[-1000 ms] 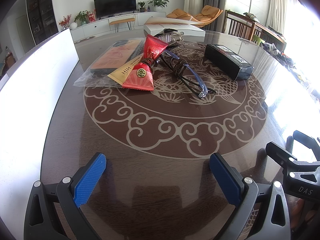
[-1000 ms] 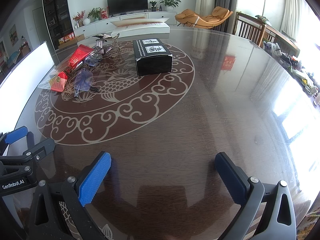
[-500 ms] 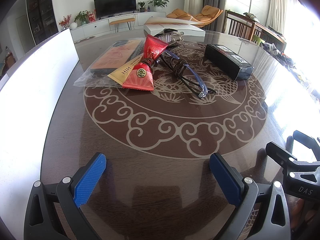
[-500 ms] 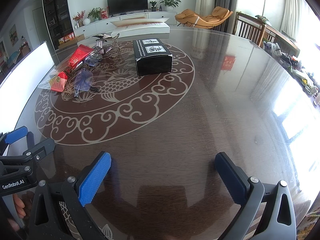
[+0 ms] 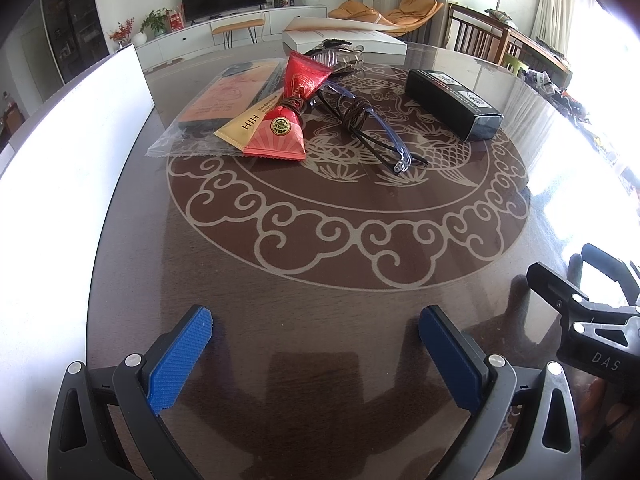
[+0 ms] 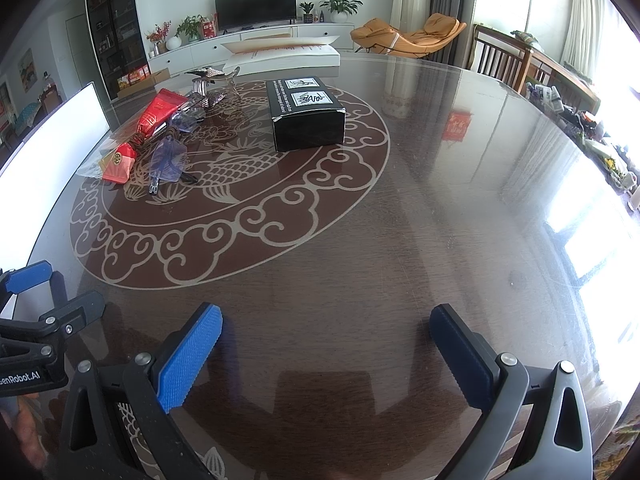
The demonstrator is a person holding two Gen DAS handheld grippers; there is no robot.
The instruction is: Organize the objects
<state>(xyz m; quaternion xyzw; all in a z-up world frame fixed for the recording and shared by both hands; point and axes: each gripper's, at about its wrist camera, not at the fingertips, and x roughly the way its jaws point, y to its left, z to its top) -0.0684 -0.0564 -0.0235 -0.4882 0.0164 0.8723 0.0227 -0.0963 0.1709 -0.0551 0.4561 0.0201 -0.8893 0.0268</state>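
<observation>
Worktop (image 5: 320,280): round, dark glossy wood under glass, with a pale scroll-and-dragon medallion at centre; strong window glare along its right side. Left tool (image 5: 316,336) hovers low over the near edge, jaws wide, nothing between them. Right tool (image 6: 326,332) likewise wide and empty, alongside it. Items sit grouped on the far half: a red packet (image 5: 292,108) overlapping a clear bag (image 5: 208,120), glasses (image 5: 368,124) just beside the packet, a black box (image 5: 452,104) apart to the right, a hair clip (image 5: 340,54) behind. A white board (image 5: 60,184) stands along the left edge. Room beyond: television (image 6: 256,4) on a white cabinet, potted plants, orange lounge chair (image 6: 408,36), wooden chairs, curtained windows.
</observation>
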